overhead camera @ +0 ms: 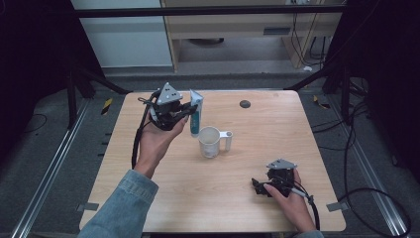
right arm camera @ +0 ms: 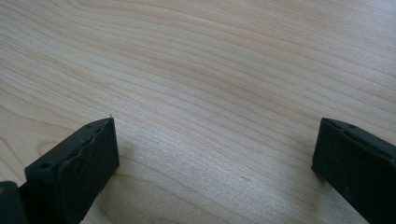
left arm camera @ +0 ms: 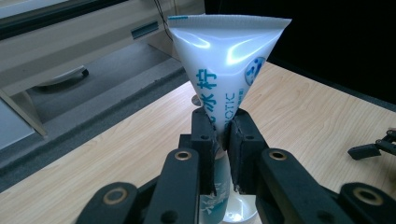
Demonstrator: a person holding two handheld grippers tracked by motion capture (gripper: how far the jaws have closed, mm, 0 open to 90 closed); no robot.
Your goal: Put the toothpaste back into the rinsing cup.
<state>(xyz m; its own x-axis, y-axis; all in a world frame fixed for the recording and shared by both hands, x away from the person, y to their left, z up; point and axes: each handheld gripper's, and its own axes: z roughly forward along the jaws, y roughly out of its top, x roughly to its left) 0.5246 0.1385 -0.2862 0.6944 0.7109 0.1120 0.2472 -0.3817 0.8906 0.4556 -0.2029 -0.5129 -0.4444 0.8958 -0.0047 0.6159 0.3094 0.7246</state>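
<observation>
Counting one toothpaste tube, one mug, apparently empty.

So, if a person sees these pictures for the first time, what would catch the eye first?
First the white toothpaste tube with blue writing: the left gripper is shut on it and holds it upright, crimped end up, at the far left of the wooden table. Close beside it stands a white mug with its handle to the right. The right gripper rests open on bare wood near the front right.
</observation>
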